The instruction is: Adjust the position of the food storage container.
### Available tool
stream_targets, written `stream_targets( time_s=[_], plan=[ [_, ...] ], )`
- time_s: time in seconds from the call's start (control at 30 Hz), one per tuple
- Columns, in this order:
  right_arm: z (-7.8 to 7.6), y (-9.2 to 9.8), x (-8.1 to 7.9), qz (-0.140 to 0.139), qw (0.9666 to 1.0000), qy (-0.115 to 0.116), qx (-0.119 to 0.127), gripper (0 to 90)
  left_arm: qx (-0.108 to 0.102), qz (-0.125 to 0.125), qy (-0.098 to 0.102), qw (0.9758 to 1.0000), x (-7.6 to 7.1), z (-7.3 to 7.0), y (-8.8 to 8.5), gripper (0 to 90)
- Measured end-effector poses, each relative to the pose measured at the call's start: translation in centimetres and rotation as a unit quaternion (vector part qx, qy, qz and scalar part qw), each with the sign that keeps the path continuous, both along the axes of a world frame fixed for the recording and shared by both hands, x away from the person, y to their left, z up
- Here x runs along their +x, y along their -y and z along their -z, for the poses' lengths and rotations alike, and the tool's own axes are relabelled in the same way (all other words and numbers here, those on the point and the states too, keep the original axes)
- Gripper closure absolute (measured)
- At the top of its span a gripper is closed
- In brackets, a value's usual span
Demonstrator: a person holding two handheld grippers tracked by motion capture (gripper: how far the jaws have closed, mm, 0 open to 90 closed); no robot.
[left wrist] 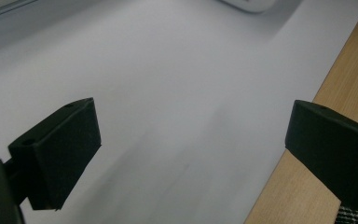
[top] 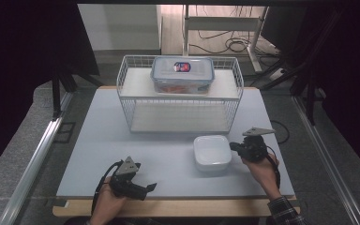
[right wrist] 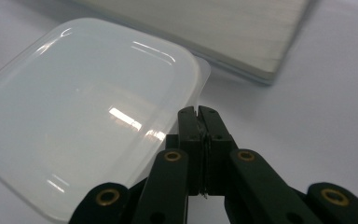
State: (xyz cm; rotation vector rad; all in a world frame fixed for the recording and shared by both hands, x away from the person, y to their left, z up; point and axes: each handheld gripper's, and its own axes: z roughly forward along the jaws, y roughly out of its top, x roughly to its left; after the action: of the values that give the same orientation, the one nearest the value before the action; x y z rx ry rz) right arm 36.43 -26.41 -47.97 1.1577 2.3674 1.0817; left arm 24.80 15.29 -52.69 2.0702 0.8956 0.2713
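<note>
A white square lidded container [top: 212, 152] [right wrist: 84, 112] sits on the white mat [top: 168, 154], in front of the wire basket. My right gripper [top: 234, 147] [right wrist: 198, 112] comes in from the right, its jaws pressed together with nothing visibly between them. Its tips lie at the container's right rim, close to a corner. Whether they touch the rim I cannot tell. My left gripper [top: 143, 187] [left wrist: 191, 126] rests near the mat's front edge with its jaws wide apart over bare mat. A corner of the container [left wrist: 251, 3] shows far off in the left gripper view.
A white wire basket [top: 180, 93] stands at the back of the mat with a clear, blue-rimmed food box [top: 183, 75] on its upper shelf. The basket's base [right wrist: 242, 32] lies just beyond the container. The wooden table edge [left wrist: 307, 186] runs along the front.
</note>
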Motion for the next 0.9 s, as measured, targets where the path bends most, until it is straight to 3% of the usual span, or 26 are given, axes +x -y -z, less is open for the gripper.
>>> stream_targets(
  time_s=[0.47, 0.73, 0.9],
  plan=[
    [0.3, -5.0, -2.3, -0.08, 0.9966, -0.015, 0.012, 88.2, 0.002, 0.002, -0.002, 1.0, 0.0, 0.0, 0.0, 3.2],
    [0.6, -6.9, -2.7, -0.096, 0.9951, -0.011, 0.017, 88.2, 0.003, 0.002, -0.002, 1.0, 0.0, 0.0, 0.1, 3.2],
    [0.3, -6.7, -2.9, -0.09, 0.9959, 0.007, 0.001, 83.8, 0.004, 0.001, -0.002, 1.0, 0.0, 0.0, -0.1, 3.5]
  ],
)
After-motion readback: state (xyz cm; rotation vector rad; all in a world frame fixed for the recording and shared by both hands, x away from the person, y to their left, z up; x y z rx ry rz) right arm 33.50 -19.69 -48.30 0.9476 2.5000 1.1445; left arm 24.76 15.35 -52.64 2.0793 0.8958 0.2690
